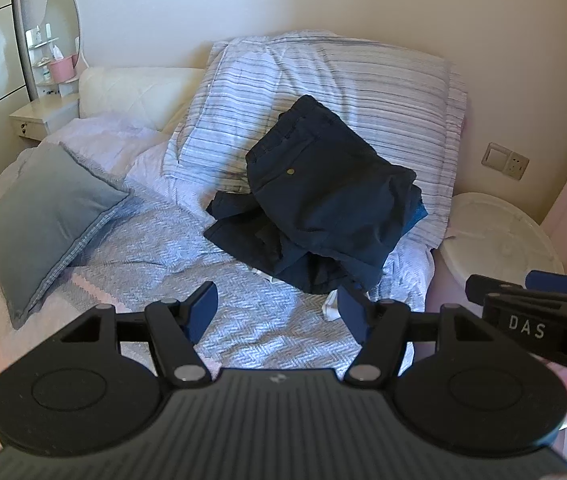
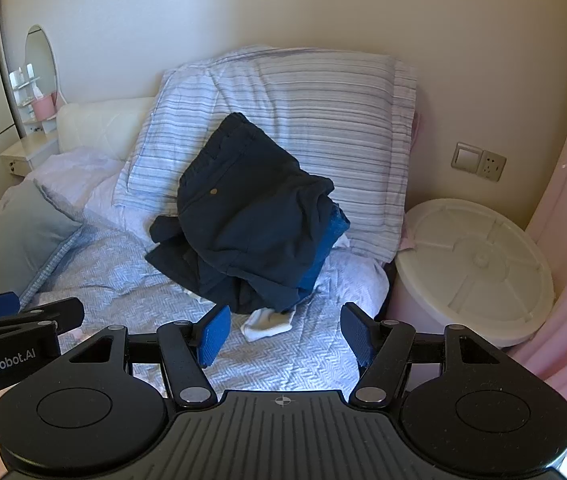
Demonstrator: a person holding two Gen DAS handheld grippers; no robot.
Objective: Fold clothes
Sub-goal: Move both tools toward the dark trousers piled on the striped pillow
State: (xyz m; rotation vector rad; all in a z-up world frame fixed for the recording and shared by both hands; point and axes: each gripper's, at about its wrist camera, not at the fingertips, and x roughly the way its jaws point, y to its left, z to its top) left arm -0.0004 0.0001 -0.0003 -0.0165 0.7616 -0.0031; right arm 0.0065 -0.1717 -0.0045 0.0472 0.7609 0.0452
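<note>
A pile of dark navy clothes (image 1: 319, 204) (image 2: 251, 216) rests on the bed against a big striped pillow (image 1: 363, 92) (image 2: 303, 112). The top piece is a folded pair of trousers with a brass button. A brighter blue garment (image 2: 331, 240) pokes out at the pile's right side, and a white cloth (image 2: 267, 326) lies at its near edge. My left gripper (image 1: 277, 312) hovers open just short of the pile, nothing between its blue pads. My right gripper (image 2: 285, 334) is open too, above the white cloth. Each gripper shows at the edge of the other's view.
The bed has a blue-and-white herringbone cover (image 1: 171, 264) (image 2: 123, 280). A grey-blue cushion (image 1: 47, 216) (image 2: 19, 236) lies at the left. A white round lidded bin (image 2: 475, 264) (image 1: 499, 232) stands right of the bed by a pink curtain (image 2: 563, 216). A nightstand (image 1: 43, 116) and wall socket (image 2: 479, 162) are behind.
</note>
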